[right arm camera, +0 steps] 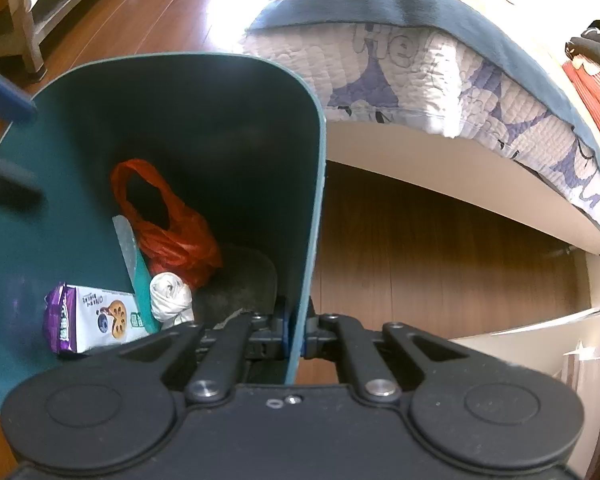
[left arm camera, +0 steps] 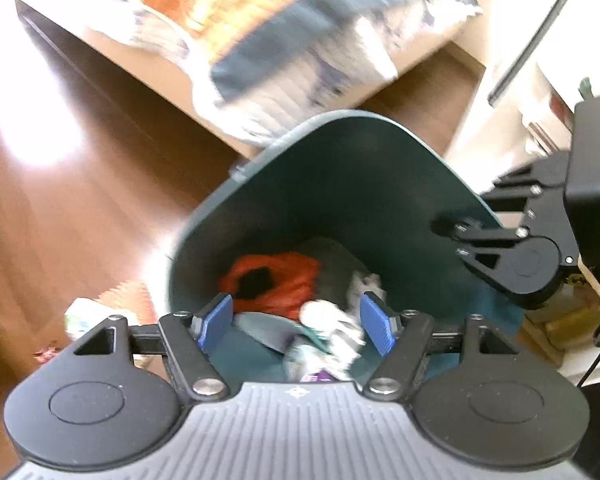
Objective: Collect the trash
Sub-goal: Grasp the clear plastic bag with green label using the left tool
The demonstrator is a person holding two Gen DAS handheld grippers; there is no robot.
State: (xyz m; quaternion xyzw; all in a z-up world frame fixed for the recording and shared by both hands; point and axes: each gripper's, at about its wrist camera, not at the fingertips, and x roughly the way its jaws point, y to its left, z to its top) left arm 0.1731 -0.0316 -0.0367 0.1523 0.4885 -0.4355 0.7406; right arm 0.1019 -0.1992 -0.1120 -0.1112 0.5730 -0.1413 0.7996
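Observation:
A dark teal trash bin (left arm camera: 340,168) stands on the wood floor beside a bed. Inside lie an orange plastic bag (right arm camera: 168,232), a crumpled white tissue (right arm camera: 170,294) and a purple-and-white snack wrapper (right arm camera: 88,320). My left gripper (left arm camera: 296,322) hovers above the bin's mouth, open, nothing between its blue pads (left arm camera: 216,320). My right gripper (right arm camera: 296,334) is shut on the bin's rim (right arm camera: 304,280), one finger inside the wall and one outside; it shows at the right of the left wrist view (left arm camera: 500,248). The left gripper's blurred fingers (right arm camera: 4,104) show at the right wrist view's left edge.
A bed with a quilted white-and-purple cover (right arm camera: 440,76) overhangs the floor behind the bin. More litter (left arm camera: 88,316) lies on the floor left of the bin. A wooden bench (right arm camera: 28,20) stands far left. Boxes and papers (right arm camera: 580,356) sit at the right.

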